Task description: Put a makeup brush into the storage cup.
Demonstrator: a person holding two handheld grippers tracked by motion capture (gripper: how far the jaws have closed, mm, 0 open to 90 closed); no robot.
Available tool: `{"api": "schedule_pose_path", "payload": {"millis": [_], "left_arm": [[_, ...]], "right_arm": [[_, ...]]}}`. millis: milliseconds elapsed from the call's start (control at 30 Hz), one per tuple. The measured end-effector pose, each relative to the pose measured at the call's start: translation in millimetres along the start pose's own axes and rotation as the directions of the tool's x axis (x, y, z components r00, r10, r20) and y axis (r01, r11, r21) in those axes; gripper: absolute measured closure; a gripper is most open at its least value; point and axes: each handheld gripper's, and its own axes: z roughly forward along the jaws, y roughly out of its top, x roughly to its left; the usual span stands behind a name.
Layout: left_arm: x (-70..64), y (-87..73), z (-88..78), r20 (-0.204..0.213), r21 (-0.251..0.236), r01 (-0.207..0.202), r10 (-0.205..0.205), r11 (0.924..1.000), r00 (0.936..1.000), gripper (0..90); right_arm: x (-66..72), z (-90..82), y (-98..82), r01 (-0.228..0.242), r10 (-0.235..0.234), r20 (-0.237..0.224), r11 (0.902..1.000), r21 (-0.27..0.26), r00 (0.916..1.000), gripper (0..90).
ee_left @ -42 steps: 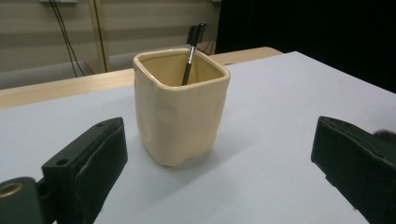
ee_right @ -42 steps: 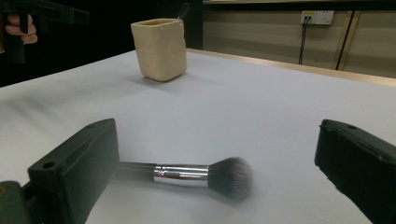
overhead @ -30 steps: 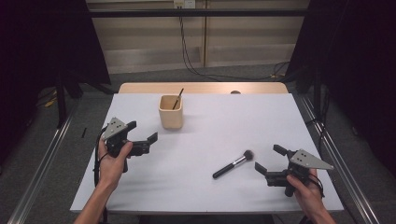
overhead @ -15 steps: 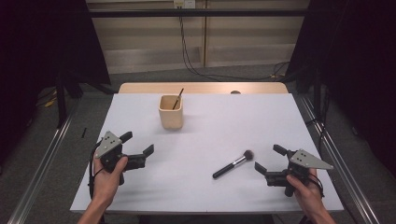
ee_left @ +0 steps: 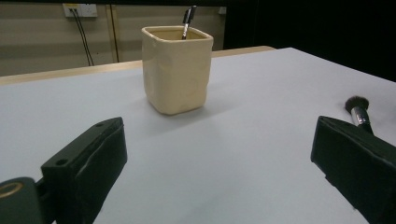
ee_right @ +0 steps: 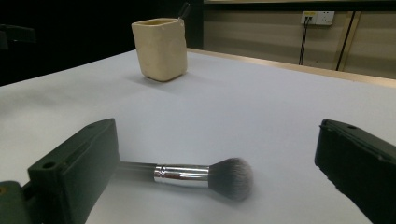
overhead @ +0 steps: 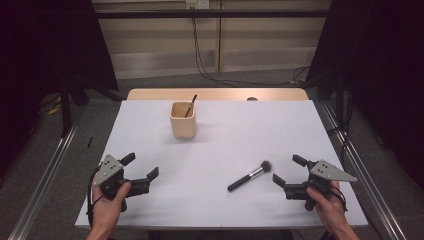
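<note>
black-handled makeup brush with a silver ferrule and dark bristles (overhead: 249, 176) lies flat on the white table (overhead: 225, 140), just beside my right claw (overhead: 288, 173), whose jaws gape wide and empty. my left claw (overhead: 140, 166) is wide open too, empty, facing the cream square ceramic cup (overhead: 183, 120).

White table (overhead: 220, 150) with beige cup (overhead: 183, 120), makeup brush (overhead: 249, 176).
</note>
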Motion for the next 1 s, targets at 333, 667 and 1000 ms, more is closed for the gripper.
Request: {"api": "schedule_pose_path", "payload": {"millis": [333,667,1000], "left_arm": [[-1.2,-11.3,-15.4,-0.049,0.000,0.002,-0.002,1.0000,0.9988,2.4],[-10.7,-13.8,-19.1,-0.038,0.010,-0.016,0.016,0.9998,0.9991,2.0],[-8.0,-12.7,-17.8,-0.041,0.002,-0.026,0.026,0.9997,0.9988,2.0]], "right_arm": [[0.4,-0.2,0.6,-0.012,0.012,0.005,0.9999,-0.003,0.9999,0.0],[0.4,-3.8,-0.5,-0.003,0.003,0.008,1.0000,-0.003,1.0000,0.0],[0.6,-4.9,0.9,-0.003,0.003,-0.011,1.0000,-0.006,0.9999,0.0]]}}
